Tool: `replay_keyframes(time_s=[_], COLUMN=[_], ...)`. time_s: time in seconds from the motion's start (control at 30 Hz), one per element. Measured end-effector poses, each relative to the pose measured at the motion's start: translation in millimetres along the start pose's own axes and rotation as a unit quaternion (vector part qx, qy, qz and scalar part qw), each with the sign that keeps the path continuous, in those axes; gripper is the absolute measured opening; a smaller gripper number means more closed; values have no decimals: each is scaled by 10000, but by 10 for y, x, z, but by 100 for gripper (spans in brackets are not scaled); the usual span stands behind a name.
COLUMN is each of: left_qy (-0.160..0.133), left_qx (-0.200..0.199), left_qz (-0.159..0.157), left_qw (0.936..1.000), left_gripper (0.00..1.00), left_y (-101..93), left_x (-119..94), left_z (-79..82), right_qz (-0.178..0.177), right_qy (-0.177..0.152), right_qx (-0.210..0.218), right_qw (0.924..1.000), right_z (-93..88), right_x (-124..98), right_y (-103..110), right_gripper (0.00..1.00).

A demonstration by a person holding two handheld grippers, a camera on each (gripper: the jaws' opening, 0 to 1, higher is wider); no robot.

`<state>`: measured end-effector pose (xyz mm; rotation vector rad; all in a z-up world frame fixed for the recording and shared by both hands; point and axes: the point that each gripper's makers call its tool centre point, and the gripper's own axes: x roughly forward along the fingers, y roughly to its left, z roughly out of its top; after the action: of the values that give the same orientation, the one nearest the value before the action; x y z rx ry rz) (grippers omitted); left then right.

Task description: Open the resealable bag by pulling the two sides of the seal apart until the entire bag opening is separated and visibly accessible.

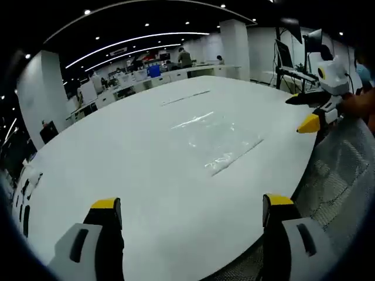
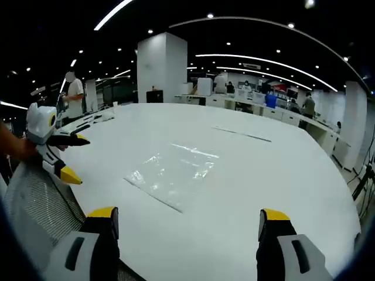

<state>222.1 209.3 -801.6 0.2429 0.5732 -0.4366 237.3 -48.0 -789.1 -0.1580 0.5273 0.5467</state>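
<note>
Place: a large open-plan office or lab hall.
Ceiling: dark, with long curved light strips (image 1: 135, 41) and small round spotlights.
Structure: broad white square columns (image 2: 162, 67) stand on the floor.
Work surface: a very wide white table (image 2: 234, 193) takes up the foreground.
Background: long rows of white desks (image 1: 176, 75) carry monitors and boxes; a blue bin (image 1: 153, 71) sits among them.
People: several stand or sit at the far desks, one person in a white shirt (image 2: 74, 93) near the table edge.
Equipment: monitors on arms (image 1: 293, 55) stand beside the table.
</note>
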Motion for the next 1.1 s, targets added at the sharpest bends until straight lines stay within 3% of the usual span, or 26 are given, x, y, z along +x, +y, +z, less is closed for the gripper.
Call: replay_keyframes(time_s=[0.6, 1.1], left_qy=[-100, -218], left_qx=[-41, -26], left_qz=[23, 41], left_qw=[9999, 9997], left_gripper=[99, 99], left_y=[13, -11], left_x=[-8, -48], left_z=[37, 110], right_qz=[57, 109], right_qy=[11, -178], right_qx=[-64, -41], right_qw=[10000, 9998], right_z=[3, 79], right_x=[13, -6], right_y=[21, 38], right_gripper=[100, 100])
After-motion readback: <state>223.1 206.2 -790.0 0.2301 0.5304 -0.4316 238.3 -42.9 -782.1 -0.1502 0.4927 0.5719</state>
